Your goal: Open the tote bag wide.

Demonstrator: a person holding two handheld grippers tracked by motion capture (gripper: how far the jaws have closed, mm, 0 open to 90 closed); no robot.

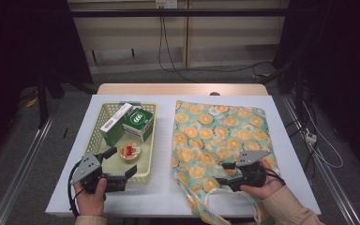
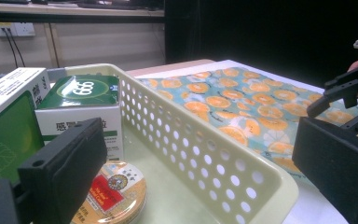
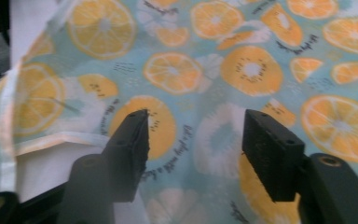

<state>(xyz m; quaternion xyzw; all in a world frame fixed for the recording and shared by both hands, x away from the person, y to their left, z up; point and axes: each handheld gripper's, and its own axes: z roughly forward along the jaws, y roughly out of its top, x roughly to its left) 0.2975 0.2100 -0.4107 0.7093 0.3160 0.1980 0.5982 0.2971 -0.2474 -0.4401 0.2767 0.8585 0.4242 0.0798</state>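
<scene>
A pale yellow perforated basket (image 1: pixel 151 140) on the left of the table holds a tall green and white box (image 1: pixel 115 123), a green-topped box (image 1: pixel 139 123) and a round tin (image 1: pixel 130 152). My left gripper (image 1: pixel 121 162) is open at the basket's near right corner. In the left gripper view (image 2: pixel 200 172) one jaw is inside by the tin (image 2: pixel 114 193) and the other is outside the basket wall (image 2: pixel 205 140). An orange-slice patterned cloth bag (image 1: pixel 215 131) lies flat on the right. My right gripper (image 1: pixel 224 173) hovers open over its near part, with only the bag's fabric (image 3: pixel 242 70) beyond its jaws (image 3: pixel 193 144).
A white mat (image 1: pixel 164 187) covers the wooden table. The bag's white handles (image 1: pixel 225 199) hang over the near edge. The floor beyond has cables (image 1: pixel 168 51) and a wall with a socket. The right gripper (image 2: pixel 349 93) appears far right in the left gripper view.
</scene>
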